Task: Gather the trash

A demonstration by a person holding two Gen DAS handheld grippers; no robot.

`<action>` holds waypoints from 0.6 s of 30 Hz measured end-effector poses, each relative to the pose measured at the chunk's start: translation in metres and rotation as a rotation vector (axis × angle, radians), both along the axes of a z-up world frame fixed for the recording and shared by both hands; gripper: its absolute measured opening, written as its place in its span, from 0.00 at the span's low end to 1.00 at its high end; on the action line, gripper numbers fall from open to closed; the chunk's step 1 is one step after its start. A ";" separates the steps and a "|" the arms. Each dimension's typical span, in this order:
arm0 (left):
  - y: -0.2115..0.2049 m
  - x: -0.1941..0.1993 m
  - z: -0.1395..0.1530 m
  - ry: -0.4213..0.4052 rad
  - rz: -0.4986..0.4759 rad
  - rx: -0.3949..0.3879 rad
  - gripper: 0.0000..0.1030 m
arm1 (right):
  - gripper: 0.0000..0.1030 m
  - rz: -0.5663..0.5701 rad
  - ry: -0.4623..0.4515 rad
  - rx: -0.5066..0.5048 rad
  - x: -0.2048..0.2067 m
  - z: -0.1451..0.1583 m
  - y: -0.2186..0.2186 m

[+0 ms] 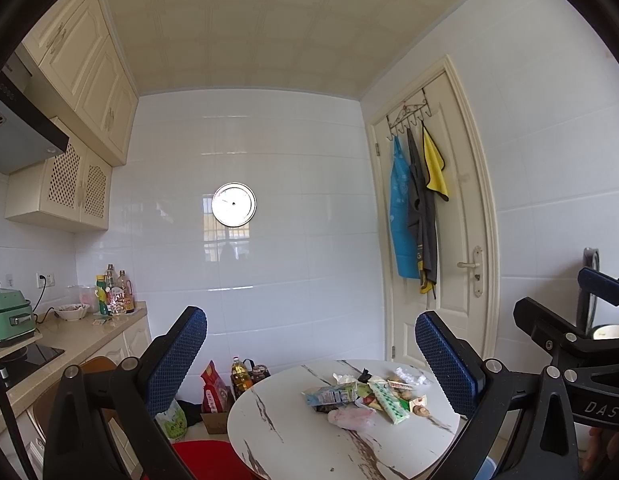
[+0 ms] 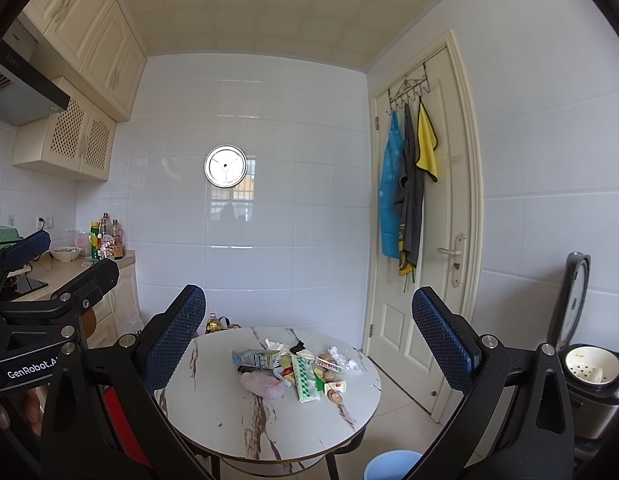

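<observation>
A round, marble-patterned counter (image 2: 269, 432) stands in a white-tiled kitchen, and the trash (image 2: 297, 368) lies in a loose heap toward its far side: a light-blue carton (image 2: 255, 358), a pink plastic bag (image 2: 263, 385), a long green-and-white wrapper (image 2: 305, 378), crumpled tissue and small packets that are too small to tell apart. Both claws hover above the near edge, well apart from the heap. The left claw (image 1: 309, 360) has its blue-padded fingers (image 1: 175, 360) spread wide with nothing between them; the right claw (image 2: 309, 344) is likewise spread and holds nothing. A light-blue bin (image 2: 391, 465) sits on the floor just beside the counter's right leg. Behind it a cream door (image 2: 425, 240) carries hanging aprons and a yellow cloth (image 2: 426, 146). At the right stands what looks like a rice cooker (image 2: 593, 380) with its lid up. Cream cabinets (image 2: 93, 40) line the left wall.
</observation>
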State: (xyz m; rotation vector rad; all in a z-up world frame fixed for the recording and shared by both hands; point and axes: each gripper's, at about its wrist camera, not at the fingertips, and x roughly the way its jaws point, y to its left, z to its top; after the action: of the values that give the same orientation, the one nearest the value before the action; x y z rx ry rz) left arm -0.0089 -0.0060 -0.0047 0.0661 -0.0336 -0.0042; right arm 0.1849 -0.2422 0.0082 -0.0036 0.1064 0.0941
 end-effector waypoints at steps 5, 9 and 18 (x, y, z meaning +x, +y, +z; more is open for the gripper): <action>0.000 0.000 0.000 -0.001 0.001 -0.001 0.99 | 1.00 0.001 0.000 0.000 0.000 -0.001 0.001; 0.000 0.000 -0.001 -0.001 0.001 0.000 0.99 | 1.00 0.000 0.001 0.001 0.000 -0.001 0.001; 0.000 0.000 -0.002 -0.001 0.002 0.000 0.99 | 1.00 -0.002 0.001 0.002 0.000 -0.001 0.001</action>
State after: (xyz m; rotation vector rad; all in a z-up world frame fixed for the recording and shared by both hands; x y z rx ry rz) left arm -0.0085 -0.0065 -0.0062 0.0659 -0.0342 -0.0019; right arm 0.1852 -0.2413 0.0068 -0.0010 0.1073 0.0923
